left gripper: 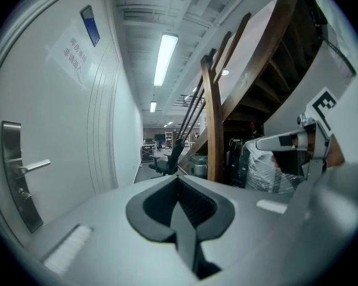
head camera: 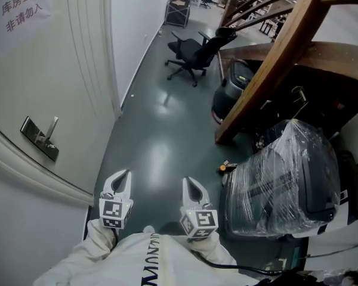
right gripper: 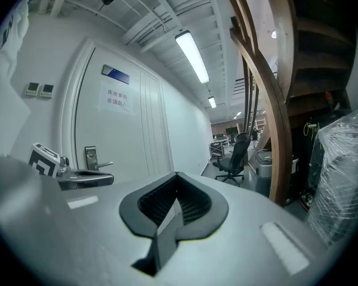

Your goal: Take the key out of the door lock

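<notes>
Left fingers [head camera: 120, 183] and right fingers [head camera: 194, 190] clenched empty, apart from silver lever-handled lock plate [head camera: 40, 139] on white door [head camera: 48, 70], key indistinct.

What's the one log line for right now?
left gripper: jaws shut, empty | right gripper: jaws shut, empty | door handle: off to the left, untouched | key: too small to see
</notes>
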`<state>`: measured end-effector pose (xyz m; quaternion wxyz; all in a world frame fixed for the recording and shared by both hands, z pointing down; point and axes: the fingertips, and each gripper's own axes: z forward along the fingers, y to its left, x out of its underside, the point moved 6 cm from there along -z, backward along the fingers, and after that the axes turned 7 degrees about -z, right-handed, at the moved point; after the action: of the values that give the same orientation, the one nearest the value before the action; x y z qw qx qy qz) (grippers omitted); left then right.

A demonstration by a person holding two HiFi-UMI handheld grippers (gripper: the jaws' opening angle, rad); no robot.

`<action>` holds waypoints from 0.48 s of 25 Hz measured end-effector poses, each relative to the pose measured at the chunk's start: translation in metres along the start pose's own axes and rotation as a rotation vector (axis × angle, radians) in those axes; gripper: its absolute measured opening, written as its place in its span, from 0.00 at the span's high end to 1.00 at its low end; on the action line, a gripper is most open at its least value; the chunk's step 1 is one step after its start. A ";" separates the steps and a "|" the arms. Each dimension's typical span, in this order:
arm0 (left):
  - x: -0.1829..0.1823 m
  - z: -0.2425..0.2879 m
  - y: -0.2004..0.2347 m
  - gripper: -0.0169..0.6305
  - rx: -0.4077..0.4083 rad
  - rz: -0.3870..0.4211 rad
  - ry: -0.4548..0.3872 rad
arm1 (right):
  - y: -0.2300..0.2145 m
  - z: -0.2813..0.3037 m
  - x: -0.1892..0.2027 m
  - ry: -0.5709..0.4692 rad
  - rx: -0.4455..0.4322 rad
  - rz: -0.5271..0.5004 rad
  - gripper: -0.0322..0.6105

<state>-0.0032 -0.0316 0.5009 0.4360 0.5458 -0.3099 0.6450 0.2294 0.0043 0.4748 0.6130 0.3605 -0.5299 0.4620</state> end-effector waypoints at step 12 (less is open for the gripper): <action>-0.003 0.061 0.018 0.97 -0.052 -0.009 0.013 | -0.038 0.071 0.000 0.009 -0.048 0.014 0.95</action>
<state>0.0077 -0.0933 0.5128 0.4550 0.5315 -0.3213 0.6381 0.2429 -0.0738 0.4895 0.6208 0.3400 -0.5403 0.4551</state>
